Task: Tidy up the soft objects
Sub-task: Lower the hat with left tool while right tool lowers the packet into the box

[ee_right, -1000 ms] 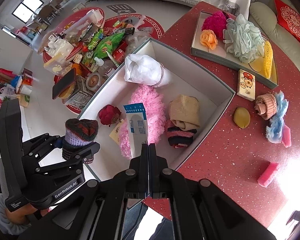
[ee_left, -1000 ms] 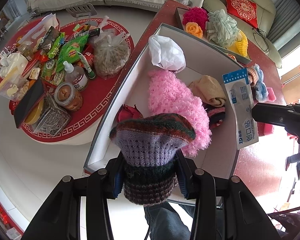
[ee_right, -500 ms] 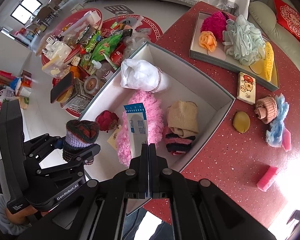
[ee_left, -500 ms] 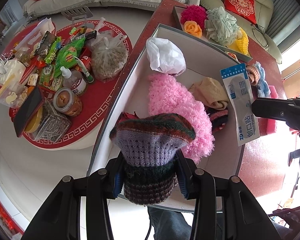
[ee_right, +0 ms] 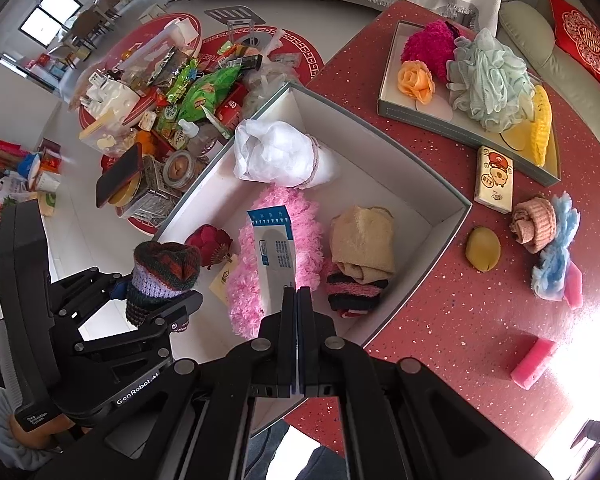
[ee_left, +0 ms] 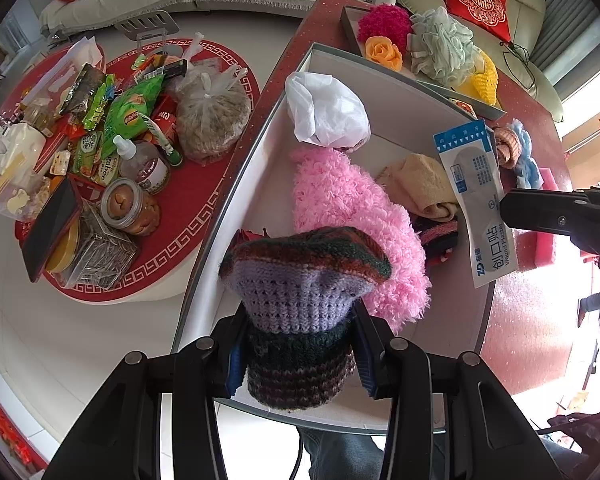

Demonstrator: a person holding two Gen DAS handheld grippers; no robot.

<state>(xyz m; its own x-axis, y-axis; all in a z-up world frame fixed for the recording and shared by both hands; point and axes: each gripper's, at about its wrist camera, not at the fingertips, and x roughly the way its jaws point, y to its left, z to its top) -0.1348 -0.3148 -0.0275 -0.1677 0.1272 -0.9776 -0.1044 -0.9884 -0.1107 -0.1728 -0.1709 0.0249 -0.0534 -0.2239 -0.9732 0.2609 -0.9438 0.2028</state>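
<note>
My left gripper (ee_left: 298,350) is shut on a striped knitted hat (ee_left: 304,292) of purple, green and red wool, held above the near end of a white box (ee_left: 404,92). Seen from the right wrist, that hat (ee_right: 164,276) hangs over the box's near left corner. My right gripper (ee_right: 298,300) is shut on a flat blue-and-white plaster packet (ee_right: 274,256), held over the box (ee_right: 432,216); the same packet (ee_left: 474,196) shows at the right of the left wrist view. Inside the box lie a fluffy pink item (ee_left: 352,216), a white plastic bag (ee_left: 324,108), a tan cloth (ee_right: 362,240), a striped sock (ee_right: 352,292) and a red flower (ee_right: 210,242).
A grey tray (ee_right: 468,132) at the back holds a magenta pompom, an orange rose, a pale bath puff and a yellow knit. On the red table (ee_right: 460,320) lie a tissue pack (ee_right: 496,180), a yellow pad, rolled pink and blue cloths and pink sponges. A low round table (ee_left: 172,216) with snacks stands left.
Both grippers keep their holds. The view over the box has drifted slightly; the hat and the packet stay in about the same places above it.
</note>
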